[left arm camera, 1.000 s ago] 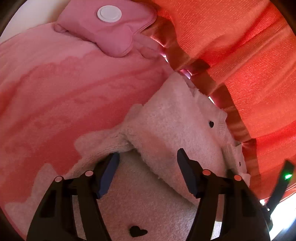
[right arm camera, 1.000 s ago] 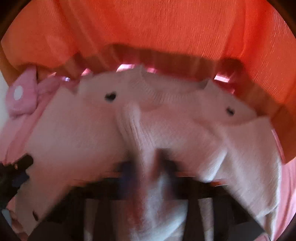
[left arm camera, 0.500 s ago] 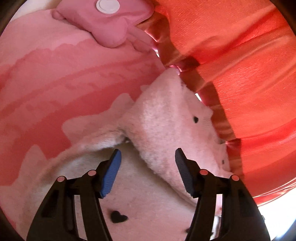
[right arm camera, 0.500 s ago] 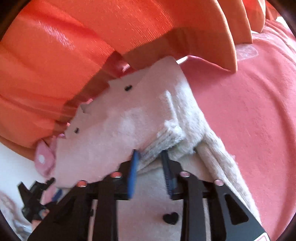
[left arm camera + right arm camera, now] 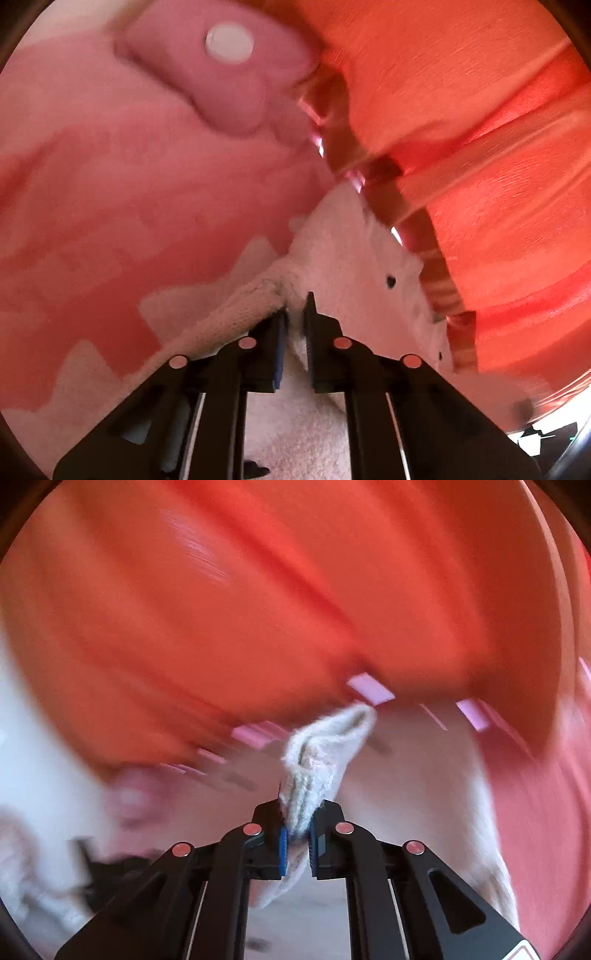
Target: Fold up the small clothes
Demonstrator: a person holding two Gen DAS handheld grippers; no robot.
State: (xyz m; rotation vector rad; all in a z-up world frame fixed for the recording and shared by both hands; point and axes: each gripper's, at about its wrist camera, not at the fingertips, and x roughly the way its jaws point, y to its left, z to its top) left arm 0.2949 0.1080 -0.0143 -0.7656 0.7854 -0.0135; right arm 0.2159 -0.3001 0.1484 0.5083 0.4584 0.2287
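Observation:
A small white knitted sweater (image 5: 351,258) with little black hearts lies on a pink bed cover (image 5: 110,184). My left gripper (image 5: 294,314) is shut on the sweater's edge, where a sleeve meets the body. In the right wrist view, my right gripper (image 5: 295,823) is shut on a ribbed cuff (image 5: 325,746) of the same sweater (image 5: 424,775), which sticks up between the pads. The right view is blurred by motion.
An orange curtain (image 5: 480,129) hangs right behind the sweater and fills the top of the right wrist view (image 5: 277,590). A pink plush cushion (image 5: 221,66) with a white disc lies at the far left of the bed.
My left gripper has shut on the sweater's edge; it was open around it before. My right gripper keeps hold of the cuff and is swinging fast, blurring its view.

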